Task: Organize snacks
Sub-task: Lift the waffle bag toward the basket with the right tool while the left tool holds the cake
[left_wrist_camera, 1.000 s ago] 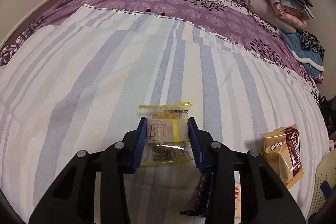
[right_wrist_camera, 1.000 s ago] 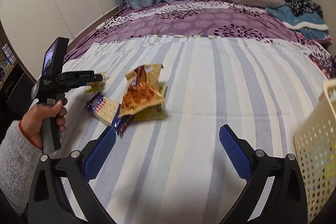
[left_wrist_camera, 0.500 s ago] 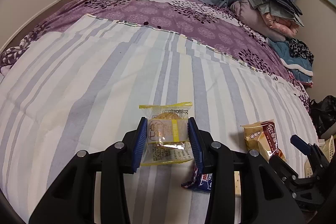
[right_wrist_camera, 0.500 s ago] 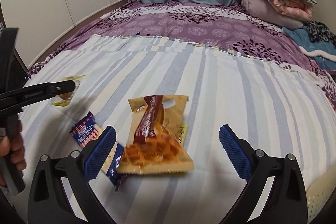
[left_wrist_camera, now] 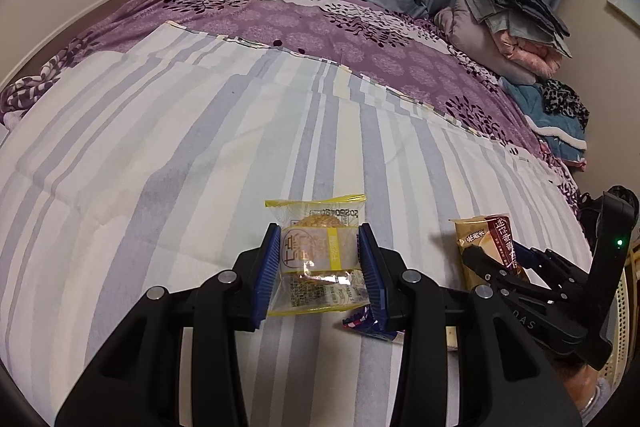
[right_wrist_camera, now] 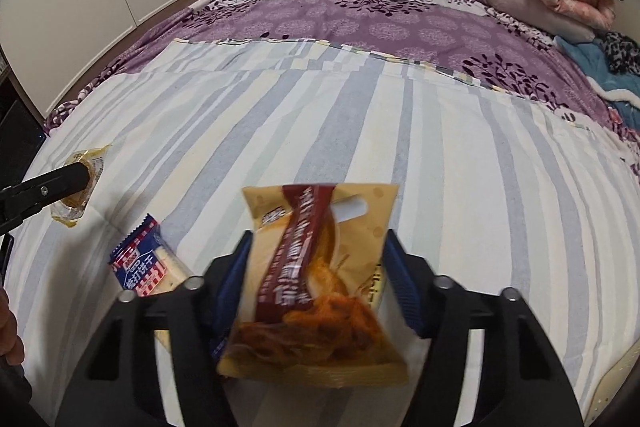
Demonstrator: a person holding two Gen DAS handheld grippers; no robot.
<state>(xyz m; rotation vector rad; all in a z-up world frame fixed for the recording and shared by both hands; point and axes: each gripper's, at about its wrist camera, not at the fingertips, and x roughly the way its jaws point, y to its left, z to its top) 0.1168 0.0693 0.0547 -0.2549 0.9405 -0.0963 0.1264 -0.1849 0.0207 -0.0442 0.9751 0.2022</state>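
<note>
Left gripper [left_wrist_camera: 318, 263] clamped on a yellow-edged pastry pack [left_wrist_camera: 316, 259], lifted just off the striped bed [left_wrist_camera: 168, 155]. Right gripper [right_wrist_camera: 320, 283] fingers just been closing round a tan snack bag [right_wrist_camera: 316, 291]; left pad at the bag's edge, right pad apparently clear. Blue cracker pack [right_wrist_camera: 146, 263] lying just left of it.

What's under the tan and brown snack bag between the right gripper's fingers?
A yellowish packet's edge peeks out at the tan and brown snack bag's right side, on the striped sheet. The rest is covered by the bag. The right gripper's jaws have just been closing around it.
</note>
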